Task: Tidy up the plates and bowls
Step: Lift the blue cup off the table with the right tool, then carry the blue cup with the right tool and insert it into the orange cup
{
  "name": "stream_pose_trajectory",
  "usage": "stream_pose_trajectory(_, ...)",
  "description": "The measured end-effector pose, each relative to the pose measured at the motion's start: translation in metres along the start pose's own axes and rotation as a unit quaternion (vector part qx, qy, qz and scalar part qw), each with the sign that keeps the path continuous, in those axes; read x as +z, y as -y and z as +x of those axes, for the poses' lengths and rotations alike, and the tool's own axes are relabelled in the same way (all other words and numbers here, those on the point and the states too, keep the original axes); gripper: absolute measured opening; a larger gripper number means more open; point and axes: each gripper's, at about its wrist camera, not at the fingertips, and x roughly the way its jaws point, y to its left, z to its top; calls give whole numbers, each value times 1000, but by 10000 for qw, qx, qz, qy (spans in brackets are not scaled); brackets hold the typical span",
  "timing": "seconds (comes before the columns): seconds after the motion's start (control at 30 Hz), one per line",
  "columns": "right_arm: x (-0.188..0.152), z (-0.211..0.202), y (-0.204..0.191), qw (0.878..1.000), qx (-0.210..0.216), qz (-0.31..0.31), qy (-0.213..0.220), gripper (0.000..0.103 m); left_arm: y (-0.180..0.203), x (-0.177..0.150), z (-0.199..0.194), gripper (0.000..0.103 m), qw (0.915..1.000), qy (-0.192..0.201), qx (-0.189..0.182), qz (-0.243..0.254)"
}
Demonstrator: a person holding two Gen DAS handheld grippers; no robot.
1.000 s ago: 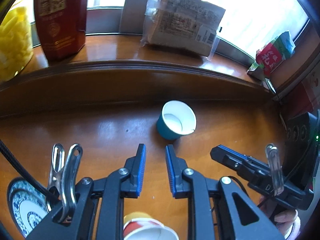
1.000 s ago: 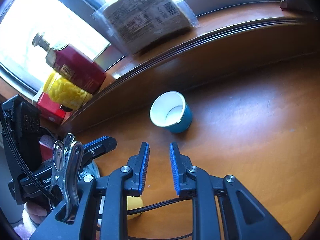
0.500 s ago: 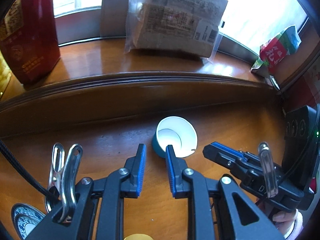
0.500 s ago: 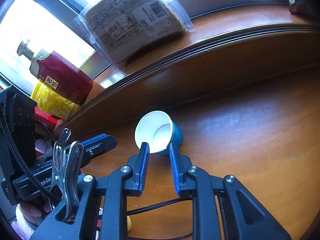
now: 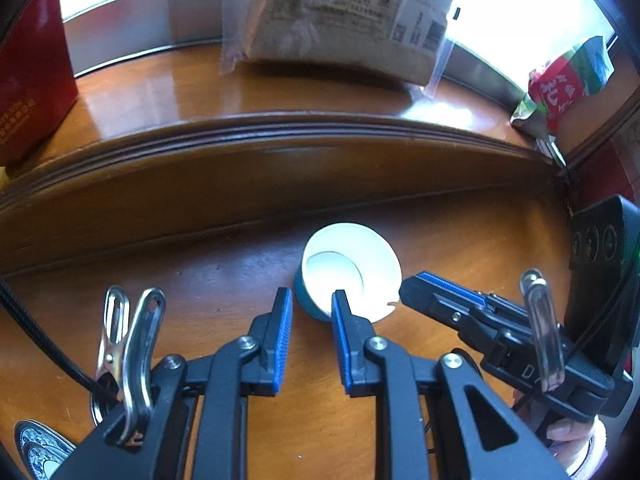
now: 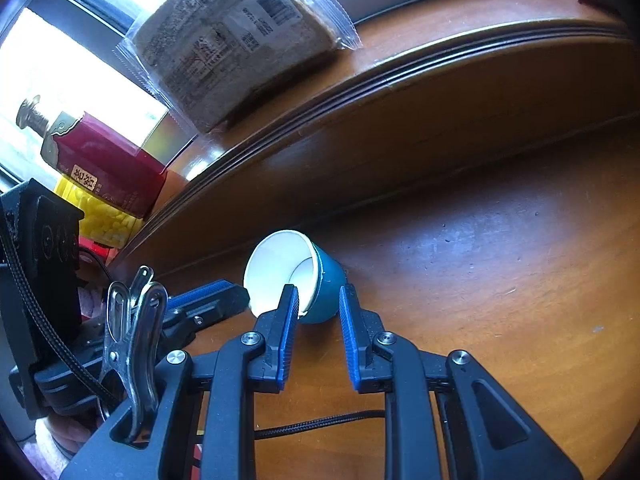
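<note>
A small teal cup [image 5: 352,268] with a white inside stands on the wooden table [image 5: 192,292], below a raised sill. My left gripper [image 5: 310,294] hovers at its near left rim, jaws drawn close with nothing between them. In the right wrist view the cup [image 6: 330,280] sits just past my right gripper [image 6: 318,290], whose narrow jaws frame its near wall without pressing on it. The right gripper [image 5: 416,284] reaches in from the cup's right, the left gripper [image 6: 224,292] from its left; both stay slightly apart from the rim. A blue-and-white plate [image 5: 40,452] shows at the lower left.
On the sill [image 5: 280,92] lie a bagged loaf [image 5: 344,24], a red box [image 5: 28,80] and a red-green packet [image 5: 568,84]. A yellow jar [image 6: 100,220] stands behind the red box. A hand [image 5: 568,436] holds the right gripper. Bare table [image 6: 500,280] stretches right of the cup.
Both grippers have come forward and down to the teal cup, which now sits at their fingertips. The yellow-and-red cup at the bottom of the left wrist view has dropped out of sight.
</note>
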Motion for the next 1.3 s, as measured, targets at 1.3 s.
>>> stream_pose_trajectory(1.3, -36, -33, -67, 9975, 446, -530, 102, 21, 3, -41, -81, 19, 9978, 658, 27, 30)
